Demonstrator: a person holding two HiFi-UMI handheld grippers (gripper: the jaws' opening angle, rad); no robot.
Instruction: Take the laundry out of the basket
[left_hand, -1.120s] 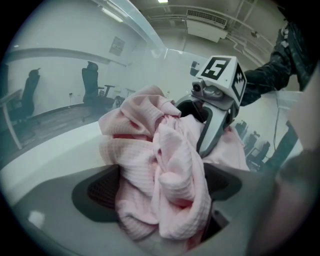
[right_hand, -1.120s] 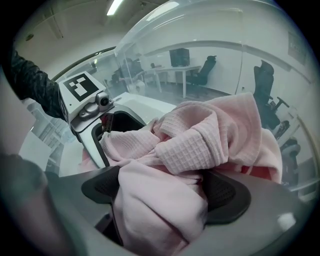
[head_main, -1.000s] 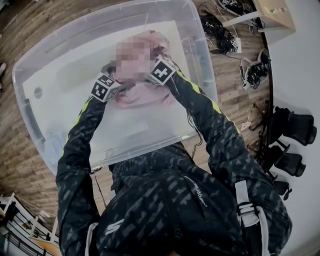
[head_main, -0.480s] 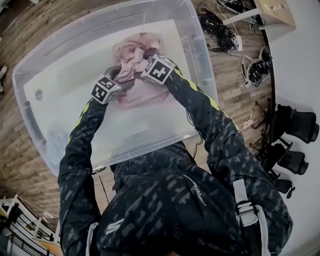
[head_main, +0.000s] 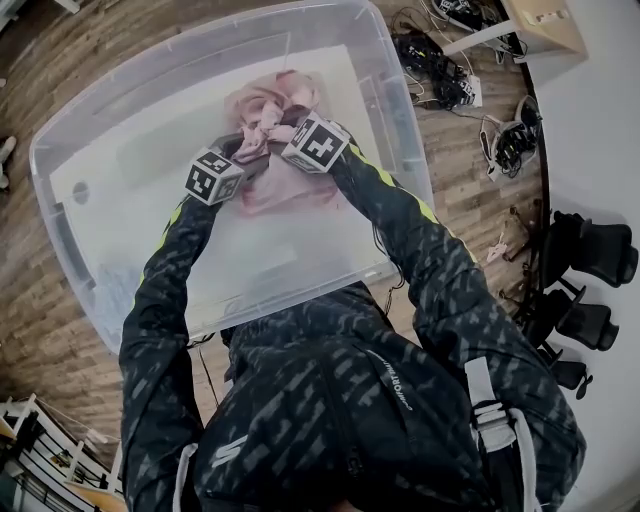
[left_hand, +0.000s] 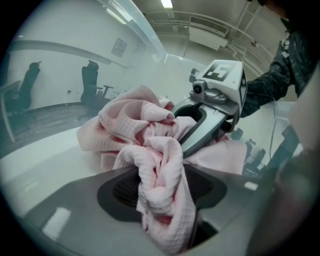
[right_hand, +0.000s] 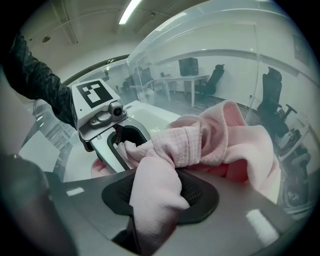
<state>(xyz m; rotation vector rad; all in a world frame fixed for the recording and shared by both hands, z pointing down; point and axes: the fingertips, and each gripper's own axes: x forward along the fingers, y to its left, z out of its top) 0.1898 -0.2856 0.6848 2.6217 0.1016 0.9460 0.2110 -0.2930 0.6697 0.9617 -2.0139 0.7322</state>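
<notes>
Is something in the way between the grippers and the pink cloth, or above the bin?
Nothing visible. The left gripper and right gripper have just closed on the cloth; the bin is open above.

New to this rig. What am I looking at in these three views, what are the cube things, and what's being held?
There is no robot here. A person wears a head camera and holds a pair of handheld tongs in each hand. The top-down picture comes from the head camera. The other two come from cameras riding on each pair of tongs, looking along its jaws. The marker cubes are part of the tongs.

On the wooden floor stands a clear plastic tub, and inside it lies a crumpled pink cloth. The left tongs and the right tongs have just been closing, each with a bunch of that cloth between its jaws, and both now pinch it. The cloth lies in the tub, not yet lifted out.
</notes>
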